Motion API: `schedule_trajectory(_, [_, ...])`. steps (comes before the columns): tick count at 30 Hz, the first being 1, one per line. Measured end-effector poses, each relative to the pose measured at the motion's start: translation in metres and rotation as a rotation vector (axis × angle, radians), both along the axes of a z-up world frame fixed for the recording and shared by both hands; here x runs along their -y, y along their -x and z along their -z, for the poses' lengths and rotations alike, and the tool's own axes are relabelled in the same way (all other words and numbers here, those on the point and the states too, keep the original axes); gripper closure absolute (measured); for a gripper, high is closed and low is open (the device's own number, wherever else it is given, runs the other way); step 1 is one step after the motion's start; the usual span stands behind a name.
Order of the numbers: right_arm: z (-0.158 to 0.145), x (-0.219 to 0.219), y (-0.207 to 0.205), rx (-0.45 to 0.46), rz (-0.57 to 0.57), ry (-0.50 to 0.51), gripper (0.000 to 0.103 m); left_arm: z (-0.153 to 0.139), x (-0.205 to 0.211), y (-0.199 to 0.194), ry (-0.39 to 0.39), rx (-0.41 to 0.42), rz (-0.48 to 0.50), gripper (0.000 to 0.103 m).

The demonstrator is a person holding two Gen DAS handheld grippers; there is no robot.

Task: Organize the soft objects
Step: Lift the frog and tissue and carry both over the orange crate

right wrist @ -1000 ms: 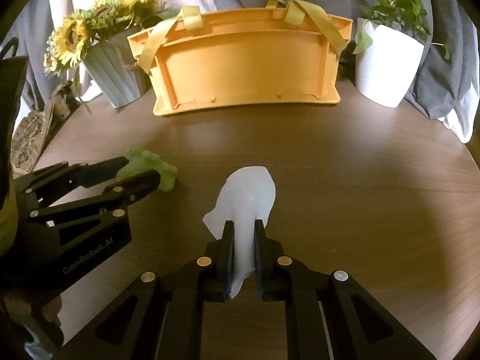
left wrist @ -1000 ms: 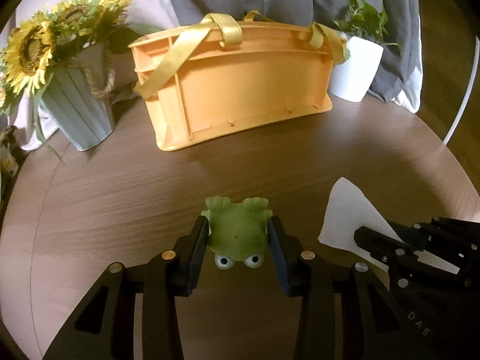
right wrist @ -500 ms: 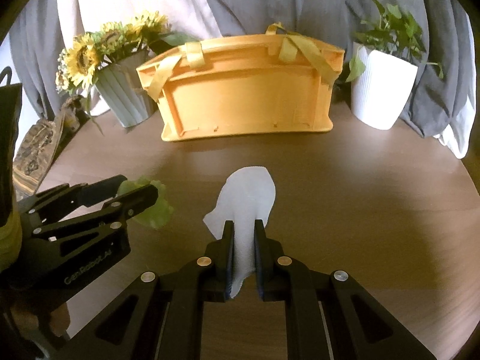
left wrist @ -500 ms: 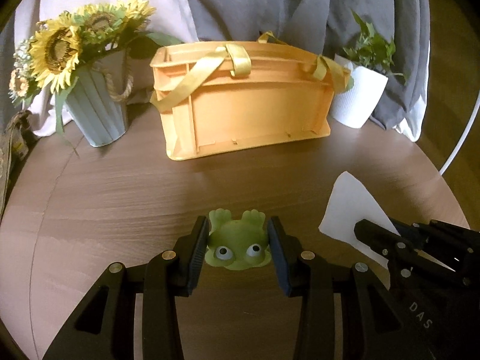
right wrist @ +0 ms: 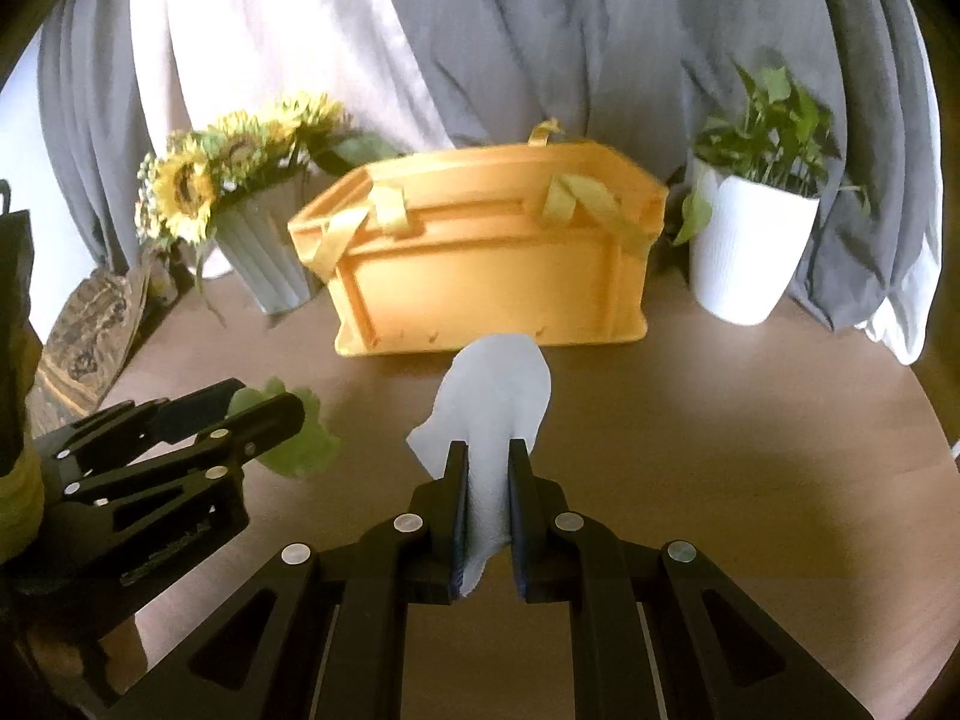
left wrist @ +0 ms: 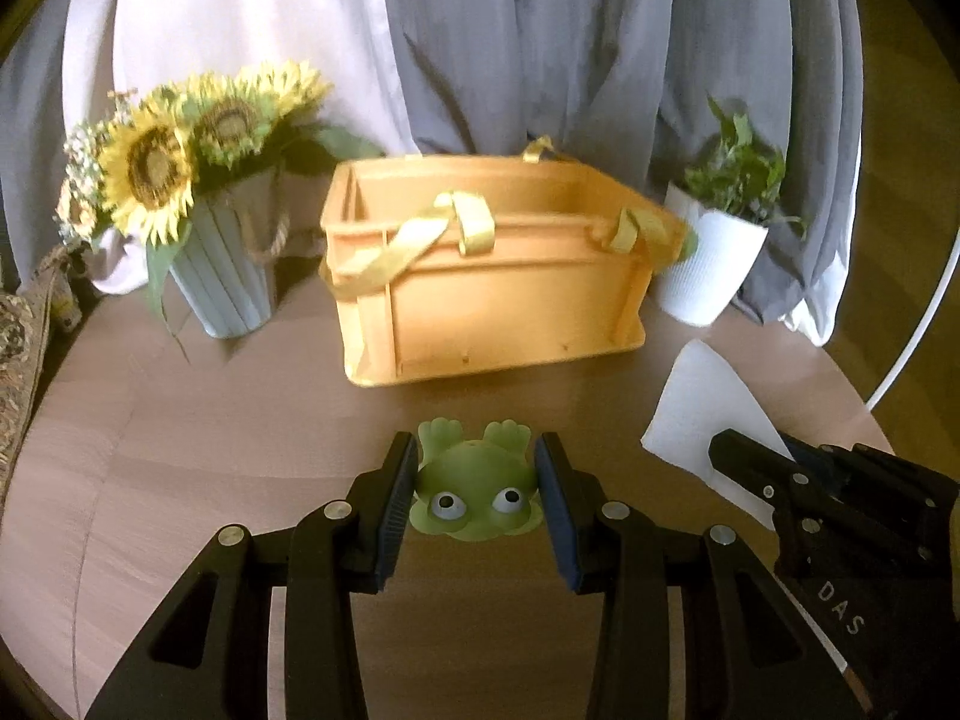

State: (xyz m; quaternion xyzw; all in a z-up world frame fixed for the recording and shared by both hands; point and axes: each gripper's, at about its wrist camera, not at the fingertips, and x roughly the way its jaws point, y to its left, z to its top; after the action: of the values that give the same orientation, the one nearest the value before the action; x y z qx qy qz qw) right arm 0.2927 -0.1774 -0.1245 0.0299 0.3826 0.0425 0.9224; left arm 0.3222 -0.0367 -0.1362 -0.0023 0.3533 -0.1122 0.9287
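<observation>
Counted: one frog toy (left wrist: 474, 495), one white cloth (right wrist: 495, 414), one orange basket (left wrist: 486, 276), two potted plants, two grippers. Frog toy pinched between jaws of left gripper (left wrist: 477, 480), eyes toward the camera, jaws narrowed onto its sides. Cloth clamped between nearly closed jaws of right gripper (right wrist: 487, 474), fanning out ahead. Basket well beyond both.

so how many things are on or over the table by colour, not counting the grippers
green: 1, frog toy
white: 2, cloth, plant pot
orange: 1, storage basket
grey-blue: 1, sunflower vase
total: 5
</observation>
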Motion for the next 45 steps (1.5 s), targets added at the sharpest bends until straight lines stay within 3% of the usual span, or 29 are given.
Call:
schedule_trajectory(23, [-0.071,0.011,-0.027,0.212,-0.012,-0.039,0.090,-0.078,0.004,-0.017,0.024,0.193,-0.044,0.063])
schedule_trajectory(45, [-0.107,0.017,-0.076,0.332,0.002,-0.045,0.090,-0.117,0.009,-0.067,0.037,0.315,-0.032,0.063])
